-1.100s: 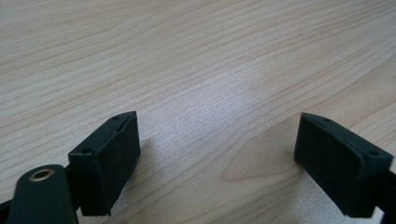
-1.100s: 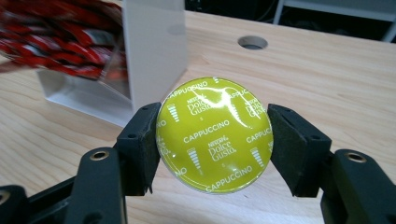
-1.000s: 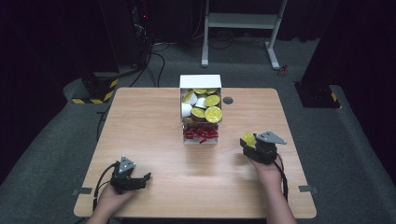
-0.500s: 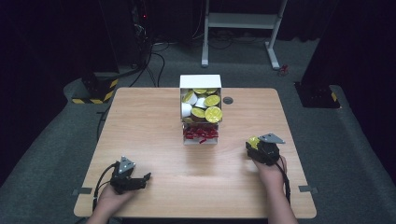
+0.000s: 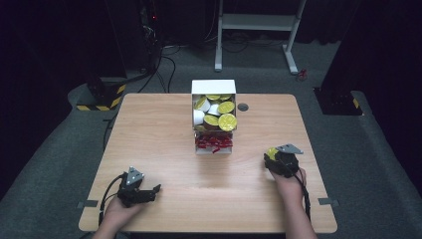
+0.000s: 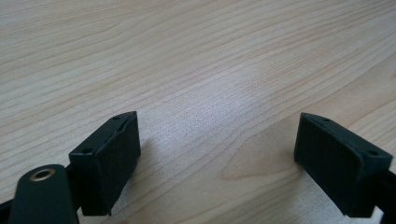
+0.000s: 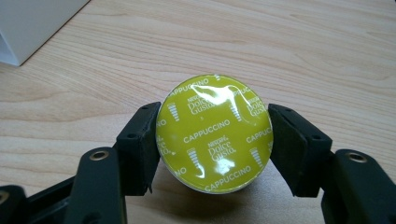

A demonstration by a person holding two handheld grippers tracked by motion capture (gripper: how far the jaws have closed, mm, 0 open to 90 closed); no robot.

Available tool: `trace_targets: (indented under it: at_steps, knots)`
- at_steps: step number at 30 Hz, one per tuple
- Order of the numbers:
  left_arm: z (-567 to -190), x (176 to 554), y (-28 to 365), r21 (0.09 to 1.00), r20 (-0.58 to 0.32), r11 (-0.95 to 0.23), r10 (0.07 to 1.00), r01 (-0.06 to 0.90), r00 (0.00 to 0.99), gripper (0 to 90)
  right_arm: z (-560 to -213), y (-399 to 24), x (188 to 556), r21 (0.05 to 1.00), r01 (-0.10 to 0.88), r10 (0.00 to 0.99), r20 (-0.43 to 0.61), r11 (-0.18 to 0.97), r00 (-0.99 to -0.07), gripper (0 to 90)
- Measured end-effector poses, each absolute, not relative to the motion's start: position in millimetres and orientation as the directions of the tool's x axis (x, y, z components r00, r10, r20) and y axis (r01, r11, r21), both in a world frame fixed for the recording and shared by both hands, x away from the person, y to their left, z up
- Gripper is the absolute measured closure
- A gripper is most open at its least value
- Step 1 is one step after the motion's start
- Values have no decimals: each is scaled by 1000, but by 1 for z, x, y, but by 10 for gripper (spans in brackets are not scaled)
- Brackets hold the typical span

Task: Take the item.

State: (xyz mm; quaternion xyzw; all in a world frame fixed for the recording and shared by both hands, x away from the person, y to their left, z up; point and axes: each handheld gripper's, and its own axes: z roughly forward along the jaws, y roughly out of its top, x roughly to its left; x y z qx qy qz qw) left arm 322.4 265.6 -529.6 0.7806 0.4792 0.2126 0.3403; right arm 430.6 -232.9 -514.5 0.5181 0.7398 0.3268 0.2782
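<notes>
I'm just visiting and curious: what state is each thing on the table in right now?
Left gripper: open, nothing between its fingers, low over the table.
Right gripper: shut on a capsule.
Capsule: yellow foil lid intact, facing up.
Box: open, full of capsules.

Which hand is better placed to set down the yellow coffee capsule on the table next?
Right. The right gripper is already shut on the capsule, low over the table. The left gripper is open, with bare wood between its jaws.
</notes>
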Motion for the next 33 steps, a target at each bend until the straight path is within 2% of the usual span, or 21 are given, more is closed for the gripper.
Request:
trace_targets:
  at_steps: [6,20,23,33]
  knots:
    - [-530,322,265,735,3,-307,894,605,449,150,-515,-233,431,773,585,947,-63,246,-315,368]
    - [-530,322,265,735,3,-306,894,605,448,150,-514,-234,431,787,577,949,-29,216,-315,248]
    - [-530,322,265,736,3,-305,894,604,448,150,-511,-234,430,800,570,953,-5,186,-303,245]
    - [-530,322,265,736,3,-312,889,601,458,146,-492,-228,421,834,520,944,-6,186,-329,265]
